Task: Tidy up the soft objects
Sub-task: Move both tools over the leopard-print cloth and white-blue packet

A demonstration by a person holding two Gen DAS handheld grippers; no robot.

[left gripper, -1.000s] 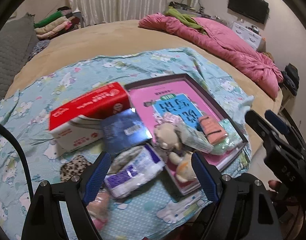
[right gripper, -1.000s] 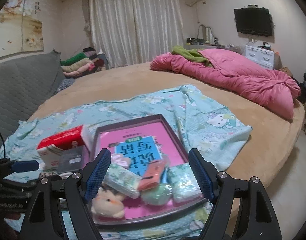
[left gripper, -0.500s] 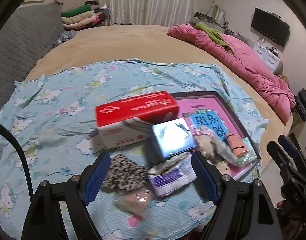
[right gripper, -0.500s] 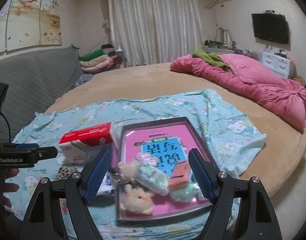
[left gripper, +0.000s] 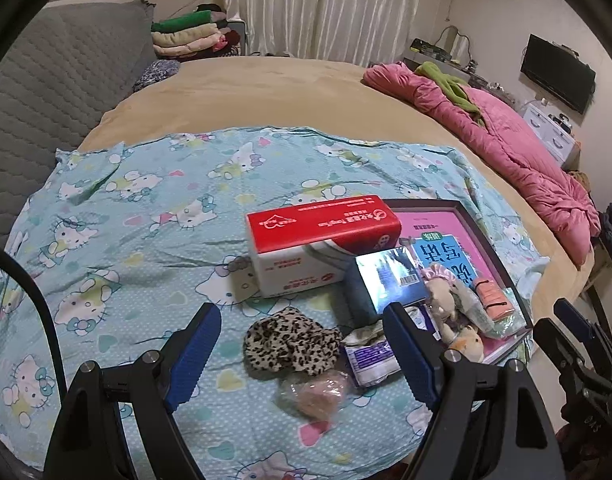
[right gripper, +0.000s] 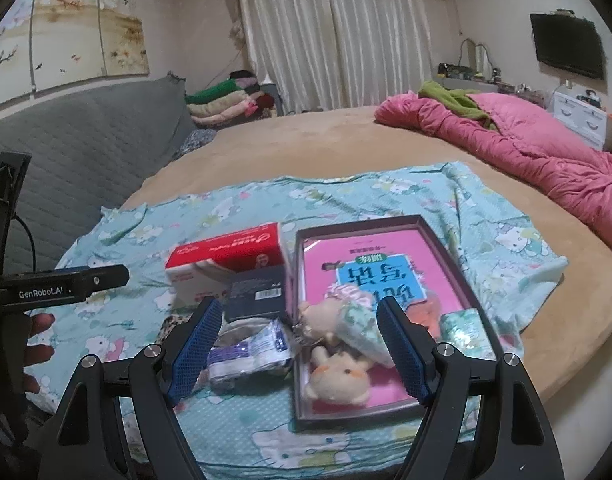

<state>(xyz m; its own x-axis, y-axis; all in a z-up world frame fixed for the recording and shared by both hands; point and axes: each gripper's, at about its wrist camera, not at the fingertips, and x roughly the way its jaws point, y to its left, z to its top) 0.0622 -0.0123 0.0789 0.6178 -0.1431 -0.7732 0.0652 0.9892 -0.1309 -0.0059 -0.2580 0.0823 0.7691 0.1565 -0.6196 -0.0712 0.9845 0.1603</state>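
Here, your nearest soft piece is the leopard-print cloth (left gripper: 292, 346), lying crumpled on the bed's blue sheet (left gripper: 146, 208) just near of the red tissue box (left gripper: 318, 244), with a plastic-wrapped pink bundle (left gripper: 320, 394) nearer still. It looks light and limp, so pinch a raised fold at its middle, not a loose edge. Both the left gripper (left gripper: 302, 354) and right gripper (right gripper: 298, 346) have fingers apart, empty; plush toys (right gripper: 338, 372) sit in the tray (right gripper: 472, 300) to the right.

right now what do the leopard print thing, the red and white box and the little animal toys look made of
Leopard print thing: soft fabric, matte, bunched into folds. Red and white box: probably printed cardboard, sharp edges, slight sheen. Animal toys: fuzzy plush, rounded and matte, lying in the tray.
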